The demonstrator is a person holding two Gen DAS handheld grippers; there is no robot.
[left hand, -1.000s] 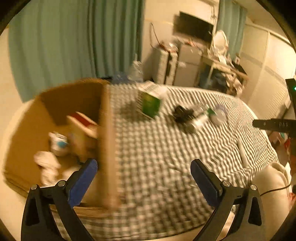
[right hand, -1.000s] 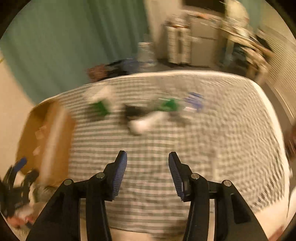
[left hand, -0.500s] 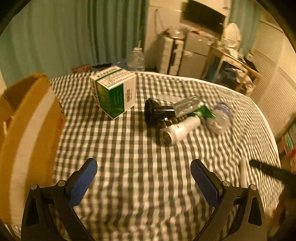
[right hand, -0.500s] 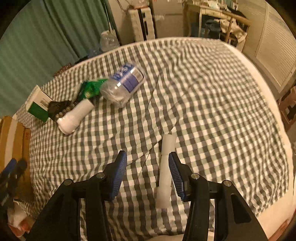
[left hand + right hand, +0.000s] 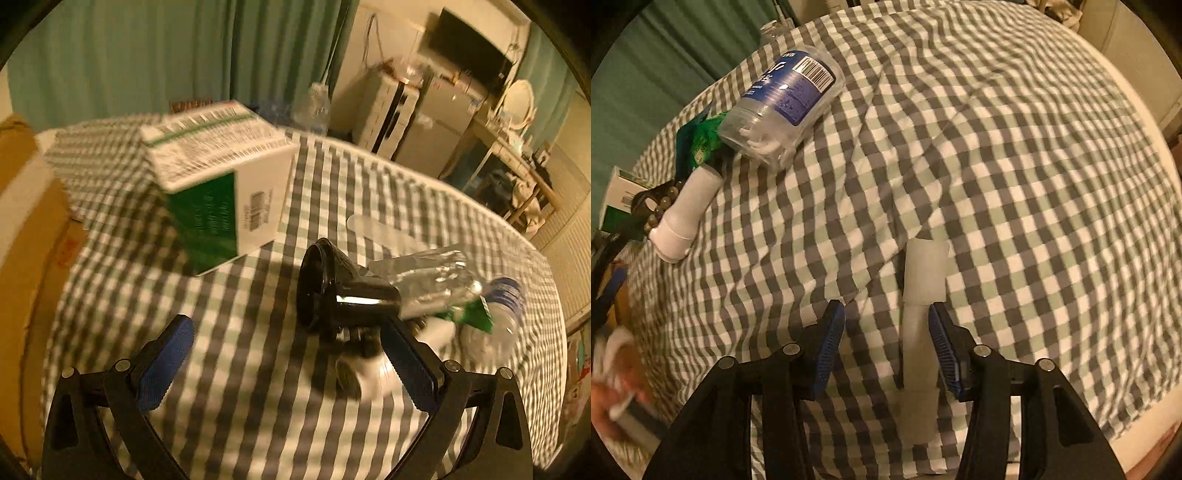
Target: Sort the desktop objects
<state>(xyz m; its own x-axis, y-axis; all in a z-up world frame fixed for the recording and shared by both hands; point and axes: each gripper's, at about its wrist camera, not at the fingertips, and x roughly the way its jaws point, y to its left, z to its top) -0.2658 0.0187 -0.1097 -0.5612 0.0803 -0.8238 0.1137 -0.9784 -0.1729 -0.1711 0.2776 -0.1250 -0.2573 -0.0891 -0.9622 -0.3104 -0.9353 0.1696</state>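
My left gripper (image 5: pixel 288 354) is open and empty, low over the checked cloth, close in front of a black cup (image 5: pixel 332 291) lying on its side. A white bottle (image 5: pixel 373 369) lies by its right finger. A green-and-white box (image 5: pixel 221 184) stands behind, and a foil packet (image 5: pixel 428 288) and a clear jar (image 5: pixel 495 321) lie to the right. My right gripper (image 5: pixel 886 343) is open over a long translucent white case (image 5: pixel 921 325) that lies between its fingers, nearer the right one. The clear jar with a blue label (image 5: pixel 783 107) lies far left.
A cardboard box (image 5: pixel 26 229) stands at the table's left edge. The round table (image 5: pixel 1052 166) drops off at the right and near sides. Furniture and green curtains (image 5: pixel 147 55) stand beyond the table.
My left gripper has moved forward and right, from the cardboard box to the black cup. My right gripper has moved down and forward over the white case.
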